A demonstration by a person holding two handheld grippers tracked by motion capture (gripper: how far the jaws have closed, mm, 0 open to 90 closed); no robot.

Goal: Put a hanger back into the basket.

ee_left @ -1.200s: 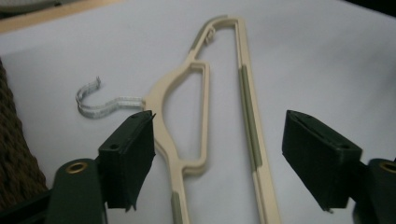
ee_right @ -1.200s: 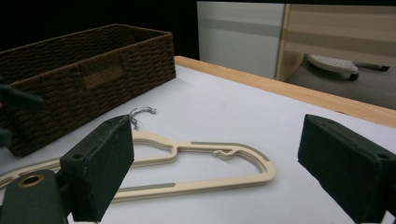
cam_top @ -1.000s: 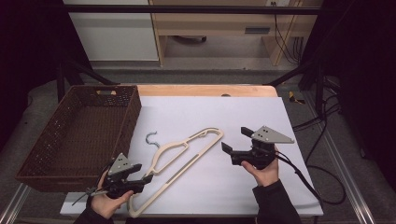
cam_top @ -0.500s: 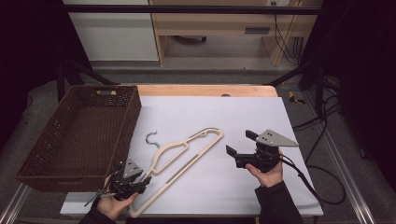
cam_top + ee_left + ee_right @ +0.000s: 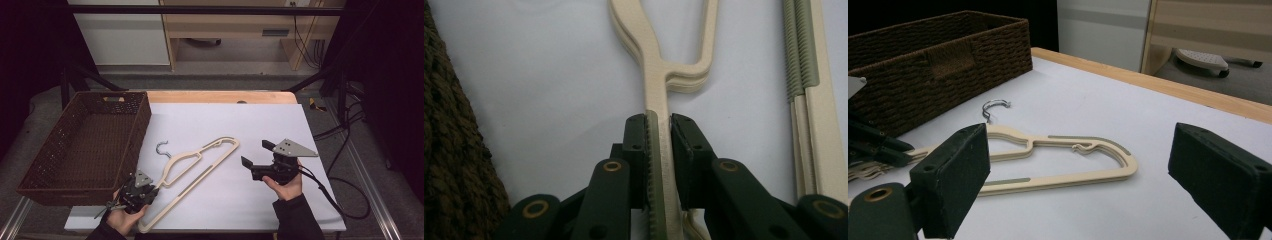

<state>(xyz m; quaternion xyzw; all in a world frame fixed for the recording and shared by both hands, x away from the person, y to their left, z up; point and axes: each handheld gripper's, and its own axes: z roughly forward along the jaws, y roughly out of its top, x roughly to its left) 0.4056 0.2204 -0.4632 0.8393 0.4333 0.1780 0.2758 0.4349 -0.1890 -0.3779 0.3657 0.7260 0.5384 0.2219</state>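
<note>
A flat stack of cream hangers (image 5: 200, 162) with a metal hook (image 5: 162, 148) lies on the white table sheet (image 5: 260, 125). My left gripper (image 5: 145, 192) is at the stack's near left end. In the left gripper view it (image 5: 663, 122) is shut on one thin arm of the hangers (image 5: 654, 65). To the right of the stack my right gripper (image 5: 255, 156) is held open and apart from it. In the right gripper view its wide-open jaws (image 5: 1083, 150) frame the hangers (image 5: 1058, 180) lying farther off.
A brown wicker basket (image 5: 80, 145) stands on the left, its wall close beside my left gripper (image 5: 449, 150) (image 5: 923, 65). The table's wooden far edge (image 5: 220, 96) runs behind the sheet. A cable (image 5: 340, 195) trails off the right side.
My left gripper has tipped down more steeply over the hangers' near end. The right gripper has drawn back slightly toward the near edge. The hangers lie as before.
</note>
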